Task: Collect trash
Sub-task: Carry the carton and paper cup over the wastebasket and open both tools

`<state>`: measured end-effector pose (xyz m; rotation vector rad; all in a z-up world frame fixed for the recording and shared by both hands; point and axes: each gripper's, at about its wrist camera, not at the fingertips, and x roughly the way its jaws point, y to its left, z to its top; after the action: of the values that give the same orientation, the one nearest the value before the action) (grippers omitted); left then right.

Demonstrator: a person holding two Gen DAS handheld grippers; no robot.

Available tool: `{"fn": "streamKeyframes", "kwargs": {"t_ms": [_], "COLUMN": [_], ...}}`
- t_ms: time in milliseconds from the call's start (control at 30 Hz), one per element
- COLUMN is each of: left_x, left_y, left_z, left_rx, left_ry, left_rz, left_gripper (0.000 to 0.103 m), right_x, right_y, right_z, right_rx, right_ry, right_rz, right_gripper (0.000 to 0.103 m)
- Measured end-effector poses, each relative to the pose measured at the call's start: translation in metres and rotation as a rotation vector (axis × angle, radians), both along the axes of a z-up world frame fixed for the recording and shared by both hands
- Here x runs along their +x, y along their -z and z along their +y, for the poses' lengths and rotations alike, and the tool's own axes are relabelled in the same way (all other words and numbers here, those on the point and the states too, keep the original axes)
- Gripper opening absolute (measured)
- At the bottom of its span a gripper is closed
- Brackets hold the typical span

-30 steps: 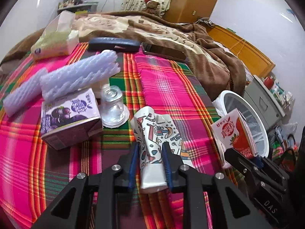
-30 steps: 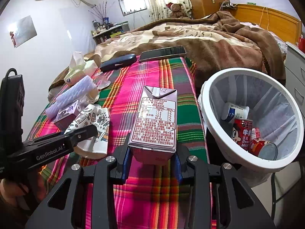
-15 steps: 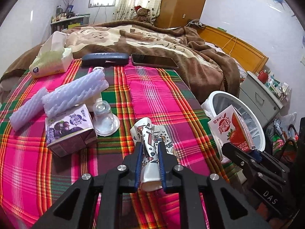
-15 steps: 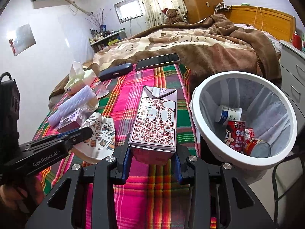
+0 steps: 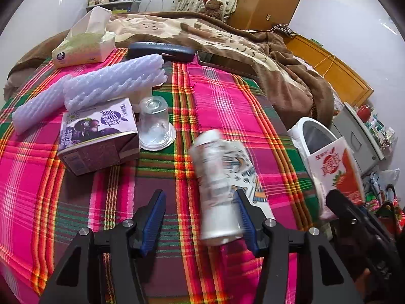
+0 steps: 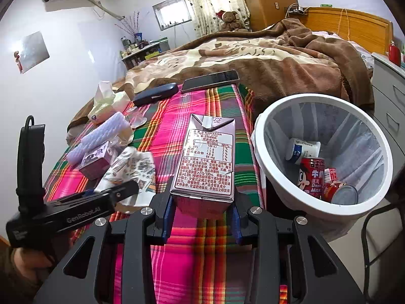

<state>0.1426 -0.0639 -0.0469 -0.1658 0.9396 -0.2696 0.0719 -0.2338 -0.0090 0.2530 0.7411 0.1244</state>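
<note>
A crumpled patterned paper cup (image 5: pixel 217 177) lies blurred on the plaid cloth between the jaws of my left gripper (image 5: pixel 200 197). Those jaws are opening: the cup leans against the right-hand finger and the left-hand pad stands well clear of it. The right wrist view shows the same cup (image 6: pixel 131 167) beside the left gripper (image 6: pixel 121 190). My right gripper (image 6: pixel 202 202) is shut on a strawberry milk carton (image 6: pixel 207 157), held above the cloth left of the white trash bin (image 6: pixel 316 98). In the left wrist view the carton (image 5: pixel 334 167) hangs in front of the bin (image 5: pixel 303 124).
On the cloth lie a purple drink carton (image 5: pixel 96 136), an upturned clear plastic cup (image 5: pixel 155 124), two white foam sleeves (image 5: pixel 111 81), a tissue pack (image 5: pixel 83 48), a dark case (image 5: pixel 159 49) and a phone (image 5: pixel 225 62). Cans (image 6: pixel 311 174) lie in the bin. A brown blanket lies behind.
The left jaws, which squeezed the paper cup half a second ago, have spread apart and the cup has slipped toward the right-hand finger. The right gripper keeps holding the carton in place.
</note>
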Motion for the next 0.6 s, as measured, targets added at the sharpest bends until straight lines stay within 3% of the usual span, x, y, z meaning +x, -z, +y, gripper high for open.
{"fn": "streamKeyframes", "kwargs": {"t_ms": [33, 133, 200, 600], "left_x": [-0.001, -0.003, -0.005, -0.014], "left_y": [0.0, -0.001, -0.006, -0.042], "left_z": [-0.001, -0.007, -0.015, -0.042], "left_rx": [0.004, -0.008, 0.028, 0.055], "left_ry": [-0.004, 0.032, 0.046, 0.113], "left_rz": [-0.003, -0.008, -0.034, -0.132], "left_gripper": [0.054, 0.023, 0.02, 0.02], "right_x": [0.0, -0.001, -0.003, -0.008], "right_y": [0.0, 0.0, 0.0, -0.013], "right_z": [0.0, 0.0, -0.001, -0.023], "right_rx": [-0.001, 0.003, 0.004, -0.001], "right_ry": [-0.001, 0.001, 0.004, 0.053], "right_rz": [-0.001, -0.001, -0.003, -0.044], "right_gripper": [0.037, 0.037, 0.037, 0.037]}}
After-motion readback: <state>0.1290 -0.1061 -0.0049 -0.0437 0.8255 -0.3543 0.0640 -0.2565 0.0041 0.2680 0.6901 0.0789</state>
